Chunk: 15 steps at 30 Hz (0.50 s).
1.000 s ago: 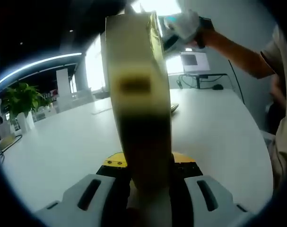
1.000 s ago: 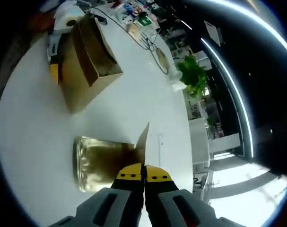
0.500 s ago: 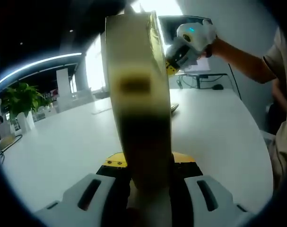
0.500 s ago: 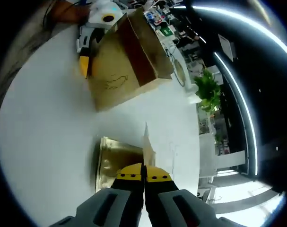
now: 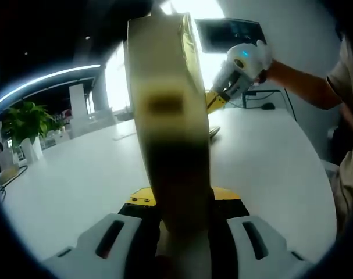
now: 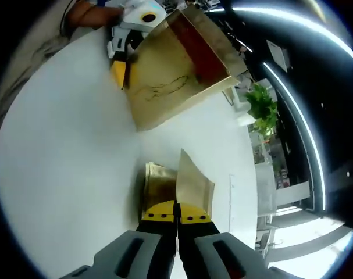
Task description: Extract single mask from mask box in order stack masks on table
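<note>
Your left gripper (image 5: 182, 212) has its fingers clamped on the bottom of the tall gold cardboard mask box (image 5: 167, 110), holding it upright above the white tabletop (image 5: 77, 180). In the right gripper view the same box (image 6: 176, 70) sits at the top, tipped so its open reddish inside faces the camera, with the left gripper's yellow-tipped fingers (image 6: 118, 72) beside its edge.

Your right gripper (image 6: 176, 218) has its fingers closed on a thin gold foil-wrapped mask packet (image 6: 193, 183), which stands up from the fingertips. A second flat gold packet (image 6: 156, 183) lies on the tabletop just under and beside it.

Over the last second the right gripper has swung closer to the box: the box has grown in its view and rolled toward the top centre, while the held packet has turned more edge-up. From the left gripper view, the right gripper (image 5: 231, 87) has dropped from the box's upper edge to just beside its right side, low toward the tabletop.

So one mask looks already out of the box and another is already down. Your next job is probably to lay this packet squarely on the flat one; I can't tell yet whether they touch.
</note>
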Each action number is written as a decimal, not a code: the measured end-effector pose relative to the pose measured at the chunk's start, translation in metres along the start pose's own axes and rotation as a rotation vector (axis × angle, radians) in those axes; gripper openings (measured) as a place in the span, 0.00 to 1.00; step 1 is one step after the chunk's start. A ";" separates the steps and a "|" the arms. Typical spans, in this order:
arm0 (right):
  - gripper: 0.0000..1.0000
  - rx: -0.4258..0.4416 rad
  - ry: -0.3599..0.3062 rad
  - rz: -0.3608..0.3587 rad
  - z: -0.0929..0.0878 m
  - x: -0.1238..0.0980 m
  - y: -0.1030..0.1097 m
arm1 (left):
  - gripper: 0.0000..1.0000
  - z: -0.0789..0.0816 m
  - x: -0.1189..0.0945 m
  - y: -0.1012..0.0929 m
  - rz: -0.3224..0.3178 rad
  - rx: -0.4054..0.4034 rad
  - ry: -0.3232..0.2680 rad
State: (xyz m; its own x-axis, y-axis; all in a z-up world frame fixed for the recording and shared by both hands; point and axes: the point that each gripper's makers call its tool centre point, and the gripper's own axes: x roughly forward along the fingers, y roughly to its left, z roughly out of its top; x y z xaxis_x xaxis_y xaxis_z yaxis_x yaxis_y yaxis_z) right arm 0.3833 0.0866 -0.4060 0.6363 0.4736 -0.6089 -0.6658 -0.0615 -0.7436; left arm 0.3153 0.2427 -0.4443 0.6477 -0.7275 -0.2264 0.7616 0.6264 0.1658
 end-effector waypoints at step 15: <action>0.00 -0.010 0.002 0.042 -0.013 0.009 0.015 | 0.22 -0.001 0.000 0.001 -0.001 -0.003 0.002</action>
State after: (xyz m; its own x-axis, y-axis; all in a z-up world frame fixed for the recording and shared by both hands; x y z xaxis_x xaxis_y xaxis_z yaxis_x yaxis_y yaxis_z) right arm 0.3840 0.0787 -0.4259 0.6083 0.4690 -0.6403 -0.6881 -0.0904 -0.7199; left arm 0.3164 0.2435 -0.4451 0.6469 -0.7277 -0.2281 0.7622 0.6266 0.1625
